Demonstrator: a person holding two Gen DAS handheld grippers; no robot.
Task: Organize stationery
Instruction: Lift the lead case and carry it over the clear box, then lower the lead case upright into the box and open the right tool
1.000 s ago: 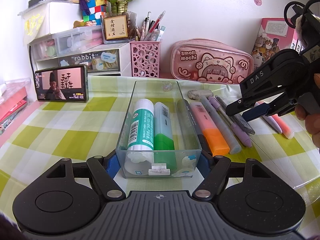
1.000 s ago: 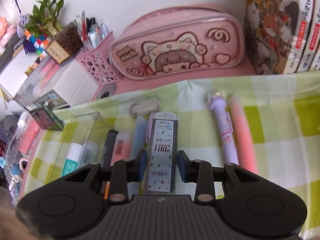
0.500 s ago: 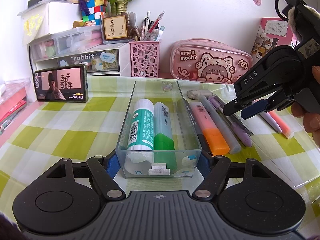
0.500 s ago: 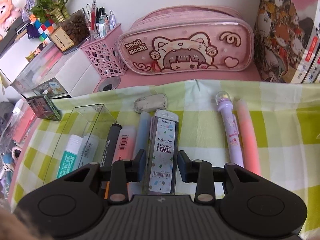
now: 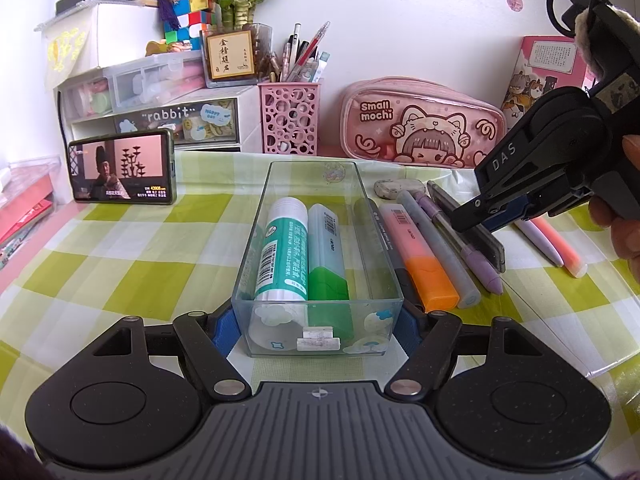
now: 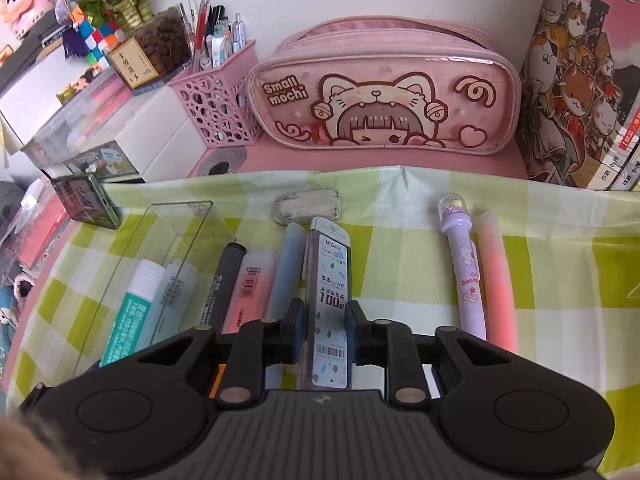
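A clear plastic box (image 5: 316,176) stands on the checked cloth with a glue stick (image 5: 284,248) and a green-capped marker (image 5: 328,256) inside. My left gripper (image 5: 318,328) is shut on the box's near end, a blue pad on each side wall. Right of the box lie a black marker (image 5: 376,232), an orange highlighter (image 5: 424,260), a grey pen (image 5: 440,248) and a purple pen (image 5: 476,264). My right gripper (image 6: 326,316) points down at a flat lead refill case (image 6: 326,280). Its jaws are closing and its pads touch the case's two long sides.
An eraser (image 6: 308,208) lies beyond the pens. A purple novelty pen (image 6: 464,280) and a pink highlighter (image 6: 496,280) lie to the right. At the back stand a pink pouch (image 6: 380,92), a pink pen holder (image 5: 288,118), a phone (image 5: 122,170), drawers (image 5: 160,120) and books (image 6: 580,80).
The right gripper's jaws have come together onto the lead refill case, which earlier lay loose between them. The left gripper and the box have not moved.
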